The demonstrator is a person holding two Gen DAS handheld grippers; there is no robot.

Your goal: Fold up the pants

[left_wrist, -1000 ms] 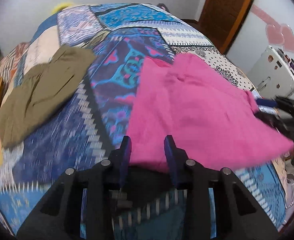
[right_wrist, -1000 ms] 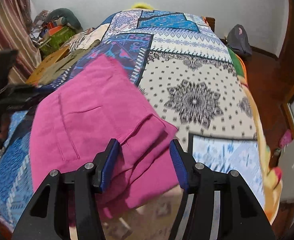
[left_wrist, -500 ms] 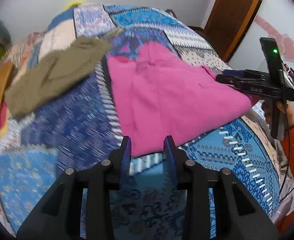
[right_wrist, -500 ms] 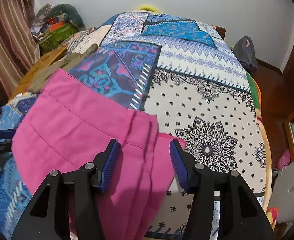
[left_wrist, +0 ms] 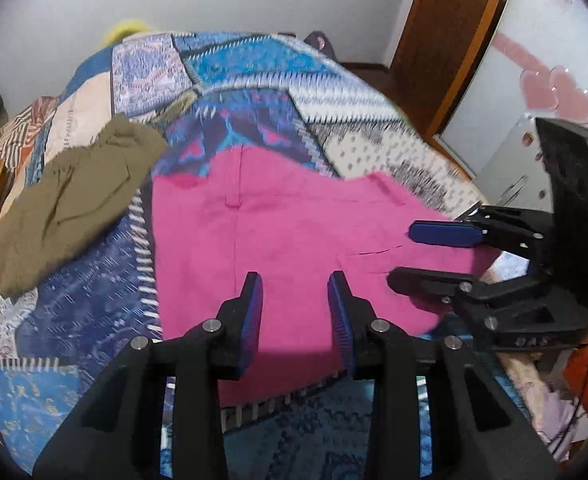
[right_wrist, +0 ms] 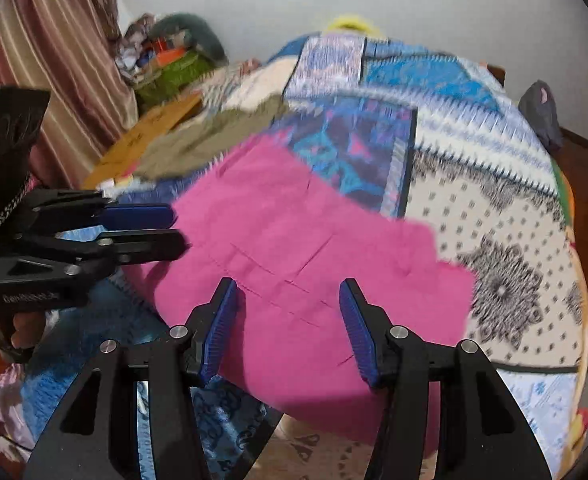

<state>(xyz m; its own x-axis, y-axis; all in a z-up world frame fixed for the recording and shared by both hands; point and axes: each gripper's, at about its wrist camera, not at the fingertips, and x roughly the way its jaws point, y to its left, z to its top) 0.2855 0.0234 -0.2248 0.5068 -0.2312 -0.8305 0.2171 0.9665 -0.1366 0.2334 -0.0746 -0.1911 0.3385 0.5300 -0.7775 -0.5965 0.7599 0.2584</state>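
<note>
While the pink pants (left_wrist: 278, 232) lie spread out flat on the patchwork bedspread (left_wrist: 94, 312), we hold both claws over their near edge. They sit in the middle of the bed, and the near edge reaches close to the side where we stand. We can see a belt loop and a pocket slit on them.

We think the pants are soft and light. They look floppy, so they will bend and sag when we lift them. They will not break. Thin cloth can slip out, so we should pinch a thick part, like the band at the top or a corner of the hem. It looks best to take one corner in each claw, so the cloth stays flat when we fold it over.

Our left gripper (left_wrist: 296, 312) has its blue pads apart, and nothing is pinched between them. Our right gripper (right_wrist: 290, 328) is spread wider, and it is holding nothing too. Both hang above the pink cloth.

Just beside the pink pants, on the left, a green-brown garment (left_wrist: 70, 204) lies in a loose heap. Farther off we see a brown door (left_wrist: 450, 40) and a striped curtain (right_wrist: 54, 52).
</note>
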